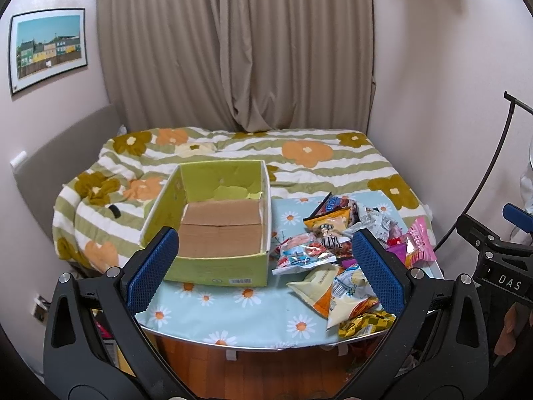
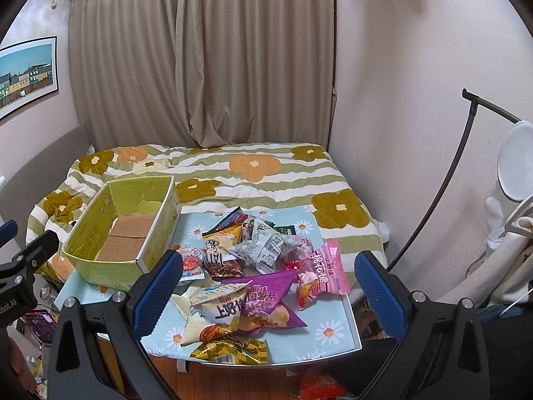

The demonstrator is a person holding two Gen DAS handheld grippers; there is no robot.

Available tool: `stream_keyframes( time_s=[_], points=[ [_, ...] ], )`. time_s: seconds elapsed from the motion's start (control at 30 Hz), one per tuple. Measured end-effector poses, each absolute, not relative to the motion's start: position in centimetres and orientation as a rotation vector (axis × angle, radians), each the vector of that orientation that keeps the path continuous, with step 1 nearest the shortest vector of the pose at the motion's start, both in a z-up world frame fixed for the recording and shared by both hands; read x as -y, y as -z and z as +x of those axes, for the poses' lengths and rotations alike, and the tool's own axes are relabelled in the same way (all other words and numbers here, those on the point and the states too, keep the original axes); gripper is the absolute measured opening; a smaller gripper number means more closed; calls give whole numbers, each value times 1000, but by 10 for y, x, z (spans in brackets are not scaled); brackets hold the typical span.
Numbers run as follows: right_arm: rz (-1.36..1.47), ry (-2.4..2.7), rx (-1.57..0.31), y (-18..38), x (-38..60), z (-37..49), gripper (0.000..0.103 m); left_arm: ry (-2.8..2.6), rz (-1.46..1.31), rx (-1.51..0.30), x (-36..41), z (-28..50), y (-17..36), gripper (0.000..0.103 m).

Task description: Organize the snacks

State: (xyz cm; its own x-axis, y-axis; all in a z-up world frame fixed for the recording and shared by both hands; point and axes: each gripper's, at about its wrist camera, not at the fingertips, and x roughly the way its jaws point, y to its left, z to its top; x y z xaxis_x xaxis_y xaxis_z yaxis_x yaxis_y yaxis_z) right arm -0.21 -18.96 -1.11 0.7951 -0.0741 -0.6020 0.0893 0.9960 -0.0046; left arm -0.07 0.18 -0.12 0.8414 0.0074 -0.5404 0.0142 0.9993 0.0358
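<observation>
An empty green cardboard box [image 1: 216, 268] [image 2: 100, 266] with a brown bottom stands on the left of a small table with a daisy-print cloth [image 1: 233, 313] [image 2: 333, 330]. A pile of snack bags [image 1: 336, 250] [image 2: 253, 266] lies to its right, with a pink bag [image 2: 328, 270], a purple chip bag [image 2: 266, 303], a white Oishi bag [image 2: 220, 303] and a yellow bag [image 2: 230, 351] at the front edge. My left gripper [image 1: 266, 268] is open and empty, held above the table's near edge. My right gripper [image 2: 266, 286] is open and empty, held over the pile.
A bed with a flowered quilt [image 1: 299, 160] [image 2: 253, 170] lies behind the table, with curtains [image 1: 233, 50] beyond. A black lamp stand [image 2: 456, 173] curves at the right wall. The wooden floor [image 1: 266, 373] shows below the table's front edge.
</observation>
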Motion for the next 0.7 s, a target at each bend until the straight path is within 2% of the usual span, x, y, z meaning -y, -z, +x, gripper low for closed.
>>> stream_keyframes(
  time_s=[0.4,0.7],
  points=[
    [23,89,-644,12,190,-2,103,13,33,-573,-1,-1,2,103],
    [35,124,-660,5,203,-3,103,78,25,-641,-5,12,9,103]
  ],
)
